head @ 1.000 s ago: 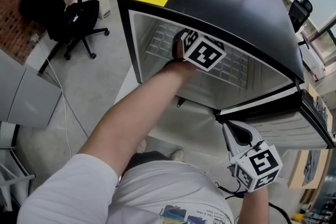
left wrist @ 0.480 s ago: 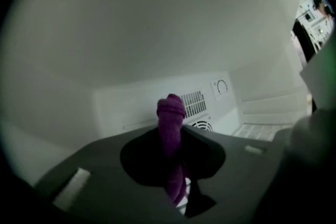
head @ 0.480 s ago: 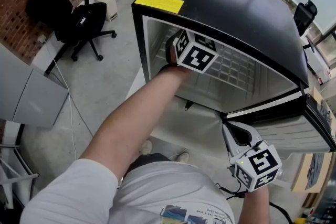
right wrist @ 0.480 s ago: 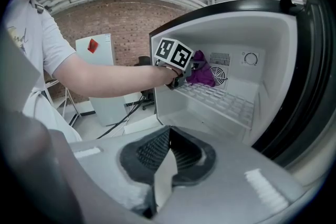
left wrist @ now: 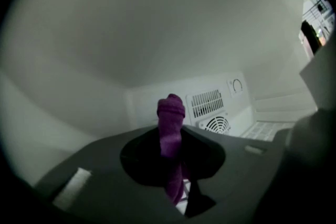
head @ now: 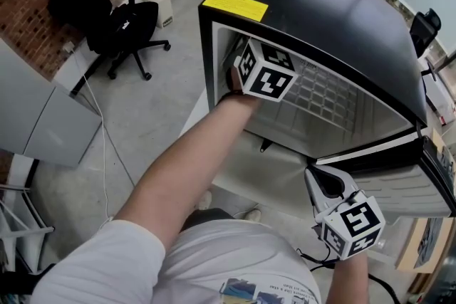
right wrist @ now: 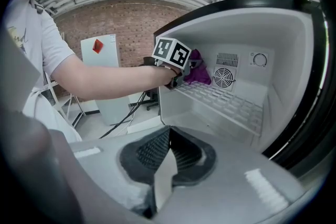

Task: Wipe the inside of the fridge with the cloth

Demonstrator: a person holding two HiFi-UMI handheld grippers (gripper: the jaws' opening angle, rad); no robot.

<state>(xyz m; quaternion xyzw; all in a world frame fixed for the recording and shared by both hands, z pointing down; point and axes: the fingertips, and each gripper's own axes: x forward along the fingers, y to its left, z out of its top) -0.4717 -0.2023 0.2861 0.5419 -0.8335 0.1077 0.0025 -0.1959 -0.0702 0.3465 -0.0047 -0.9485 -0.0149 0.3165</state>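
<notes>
Hanging nearest, low on the right beside the open fridge door (head: 399, 185), the right gripper (right wrist: 167, 162) has its jaws pressed together on nothing. Farther in, the left gripper (left wrist: 170, 170) is inside the fridge (head: 328, 3) at its left side, pinching the purple cloth (left wrist: 170, 123) above the wire shelf (right wrist: 220, 99). A round fan grille (right wrist: 224, 78) sits on the far wall.

The head view looks steeply down on the fridge (head: 335, 18) from above its open front. The left gripper view sits inside the fridge, near its back wall. The right gripper view faces in from outside the opening; both gripper views show the fan grille (right wrist: 224, 78).
</notes>
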